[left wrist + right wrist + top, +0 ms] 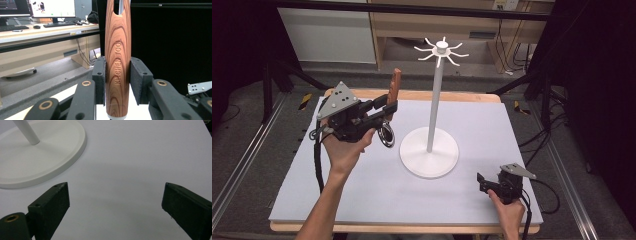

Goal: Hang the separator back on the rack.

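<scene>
Pale grey rectangular table mat (492, 125) covers the wooden tabletop. White metal hook stand (435, 100), round base, 1 thin pole, ring of hooks on top, stands upright near mat centre; its base (37, 157) lies close ahead of the right gripper. Left gripper (384, 106), raised at mat's left, jaws clamped on the wood-grain handle (117, 62) stamped "KITCHEN TOOL", handle upright, metal ring end (386, 135) hanging below. Right gripper (115, 202), low at mat's near right, jaws wide apart, holding nothing.
</scene>
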The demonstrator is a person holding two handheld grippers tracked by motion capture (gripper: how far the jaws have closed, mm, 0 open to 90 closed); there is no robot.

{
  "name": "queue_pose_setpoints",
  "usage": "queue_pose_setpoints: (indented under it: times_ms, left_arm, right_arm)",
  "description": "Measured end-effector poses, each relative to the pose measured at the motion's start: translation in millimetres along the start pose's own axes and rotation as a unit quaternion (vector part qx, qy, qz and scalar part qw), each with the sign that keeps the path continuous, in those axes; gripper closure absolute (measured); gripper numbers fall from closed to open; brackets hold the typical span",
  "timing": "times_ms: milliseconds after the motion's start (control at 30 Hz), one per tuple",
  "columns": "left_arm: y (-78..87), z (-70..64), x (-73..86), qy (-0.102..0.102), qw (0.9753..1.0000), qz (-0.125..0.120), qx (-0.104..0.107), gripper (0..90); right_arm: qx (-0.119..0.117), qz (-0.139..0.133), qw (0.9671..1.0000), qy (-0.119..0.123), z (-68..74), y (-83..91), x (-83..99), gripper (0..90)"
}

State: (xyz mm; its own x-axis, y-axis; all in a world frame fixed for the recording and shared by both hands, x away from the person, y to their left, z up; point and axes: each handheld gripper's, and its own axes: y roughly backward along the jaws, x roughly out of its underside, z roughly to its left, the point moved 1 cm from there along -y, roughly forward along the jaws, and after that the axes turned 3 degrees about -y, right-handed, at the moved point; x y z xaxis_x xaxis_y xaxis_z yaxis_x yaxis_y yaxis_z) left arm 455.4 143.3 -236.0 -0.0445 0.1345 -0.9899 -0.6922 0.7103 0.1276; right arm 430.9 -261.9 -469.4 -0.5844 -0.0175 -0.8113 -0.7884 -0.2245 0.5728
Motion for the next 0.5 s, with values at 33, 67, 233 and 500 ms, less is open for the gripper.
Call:
queue_pose_setpoints:
  times_ms: [33,67,233,500]
  left_arm:
    - [-0.3,-0.1,-1.6,-0.002,1.0000,0.000,-0.001,67.5]
    - [-0.7,-0.4,-2.4,-0.002,1.0000,-0.002,-0.001,67.5]
    - [-2.9,-2.4,-8.4,-0.004,1.0000,-0.009,-0.001,67.6]
    - [-11.7,-0.9,-16.1,-0.007,0.9999,-0.008,-0.002,67.5]
  right_arm:
    - [0.000,0.000,1.0000,-0.001,-0.1,0.2,0.0,8.2]
    - [0.000,0.000,1.0000,-0.001,-0.1,0.2,0.0,8.2]
    - [0.000,0.001,1.0000,-0.002,0.0,0.3,0.3,8.1]
    - [-0.001,0.000,1.0000,0.000,0.0,0.1,0.0,8.2]
